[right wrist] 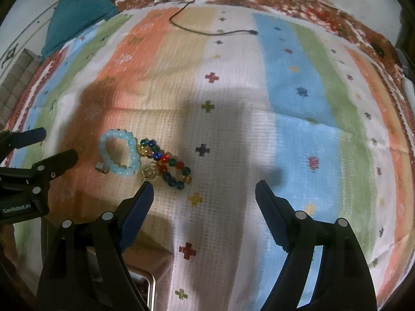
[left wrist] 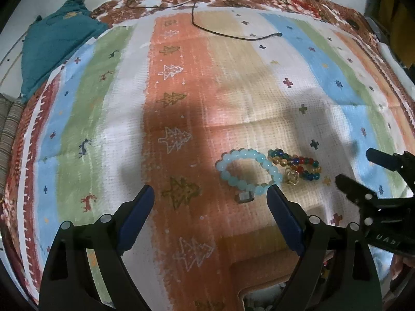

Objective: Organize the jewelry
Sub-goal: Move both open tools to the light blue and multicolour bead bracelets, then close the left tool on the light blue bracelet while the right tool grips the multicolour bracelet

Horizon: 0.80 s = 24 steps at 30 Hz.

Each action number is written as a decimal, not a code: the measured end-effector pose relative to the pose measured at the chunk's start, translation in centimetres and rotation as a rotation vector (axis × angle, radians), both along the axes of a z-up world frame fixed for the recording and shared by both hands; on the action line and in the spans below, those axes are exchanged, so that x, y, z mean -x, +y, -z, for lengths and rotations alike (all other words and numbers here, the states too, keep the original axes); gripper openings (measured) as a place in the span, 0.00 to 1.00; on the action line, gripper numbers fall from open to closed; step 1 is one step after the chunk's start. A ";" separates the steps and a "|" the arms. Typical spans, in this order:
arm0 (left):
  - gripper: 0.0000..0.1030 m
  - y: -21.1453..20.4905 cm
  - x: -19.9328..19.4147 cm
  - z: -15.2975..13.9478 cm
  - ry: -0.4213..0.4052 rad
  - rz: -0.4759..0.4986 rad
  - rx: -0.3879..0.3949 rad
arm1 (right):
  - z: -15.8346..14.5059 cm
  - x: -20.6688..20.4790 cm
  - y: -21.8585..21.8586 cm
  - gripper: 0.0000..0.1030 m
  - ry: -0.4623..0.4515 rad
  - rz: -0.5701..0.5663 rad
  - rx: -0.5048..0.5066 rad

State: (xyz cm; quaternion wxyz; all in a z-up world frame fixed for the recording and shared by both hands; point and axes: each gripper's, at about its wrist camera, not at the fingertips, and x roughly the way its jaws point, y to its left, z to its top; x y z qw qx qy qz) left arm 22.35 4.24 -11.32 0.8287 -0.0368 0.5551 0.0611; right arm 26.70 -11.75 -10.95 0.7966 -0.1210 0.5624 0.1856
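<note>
We hold both the left gripper (left wrist: 210,194) and right gripper (right wrist: 205,190) with fingers apart above the striped cloth (left wrist: 233,83), ready to sort the pale blue bracelet (left wrist: 249,171) and multicoloured bracelet (left wrist: 295,163) lying touching near its front edge.

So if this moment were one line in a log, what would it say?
left gripper: open, empty | right gripper: open, empty | blue bracelet, colourful bracelet, gold ring: on cloth, untouched
</note>
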 end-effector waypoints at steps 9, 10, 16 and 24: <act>0.84 0.5 -1.3 1.4 0.032 -0.002 -0.006 | 1.3 -1.4 0.4 0.78 0.005 0.015 0.031; 0.84 0.6 -1.5 1.6 0.036 -0.003 -0.005 | 1.5 -1.5 0.5 0.78 0.001 0.013 0.038; 0.83 0.6 -2.3 2.7 0.057 0.012 -0.007 | 3.1 -2.2 0.9 0.78 0.022 0.009 0.075; 0.81 0.5 -3.6 3.6 0.073 0.027 -0.012 | 3.9 -2.8 1.3 0.78 0.028 0.011 0.077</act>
